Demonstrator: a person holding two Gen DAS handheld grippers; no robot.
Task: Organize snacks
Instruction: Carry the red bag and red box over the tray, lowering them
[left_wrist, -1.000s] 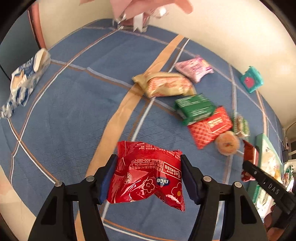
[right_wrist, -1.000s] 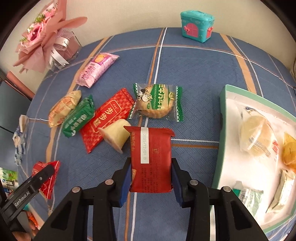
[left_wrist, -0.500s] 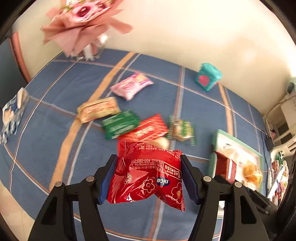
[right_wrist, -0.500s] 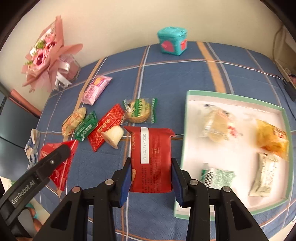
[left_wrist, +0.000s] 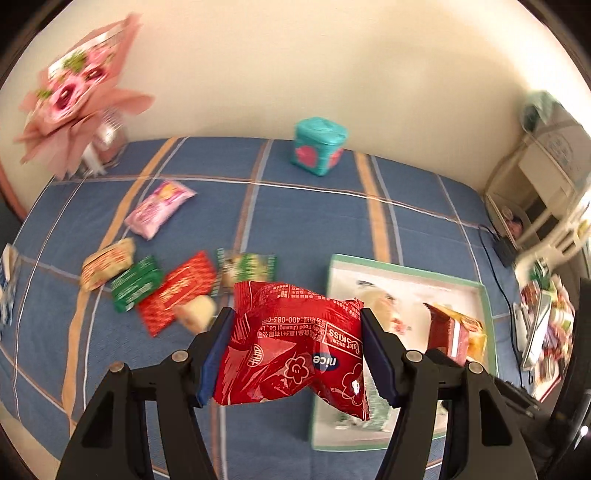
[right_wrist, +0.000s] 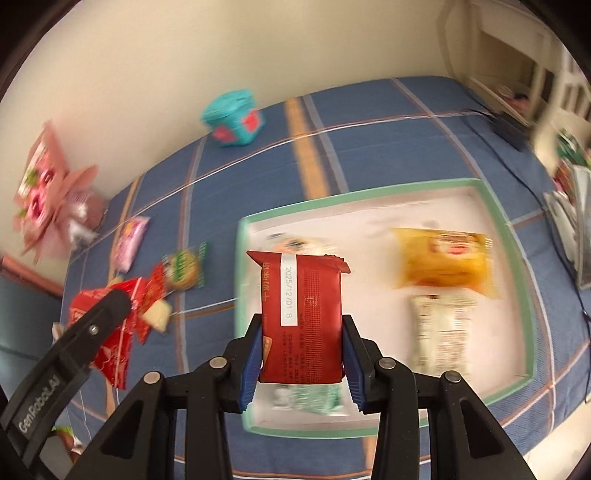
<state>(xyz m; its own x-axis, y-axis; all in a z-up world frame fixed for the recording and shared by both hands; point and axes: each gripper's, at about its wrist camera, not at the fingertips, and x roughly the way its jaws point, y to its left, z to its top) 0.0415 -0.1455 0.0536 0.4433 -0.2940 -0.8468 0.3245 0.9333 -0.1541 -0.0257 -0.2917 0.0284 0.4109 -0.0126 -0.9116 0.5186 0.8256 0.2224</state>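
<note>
Fingers (left_wrist: 221, 343) of each gripper clamp a red packet (left_wrist: 295, 347), carried above the tray (right_wrist: 491, 206). Next: lower, release inside tray.

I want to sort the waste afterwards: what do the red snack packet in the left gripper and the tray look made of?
Red packet: likely glossy plastic film; it crinkles and glints. Tray: probably matte card or plastic, with a green rim and white floor; blur leaves it open.
</note>
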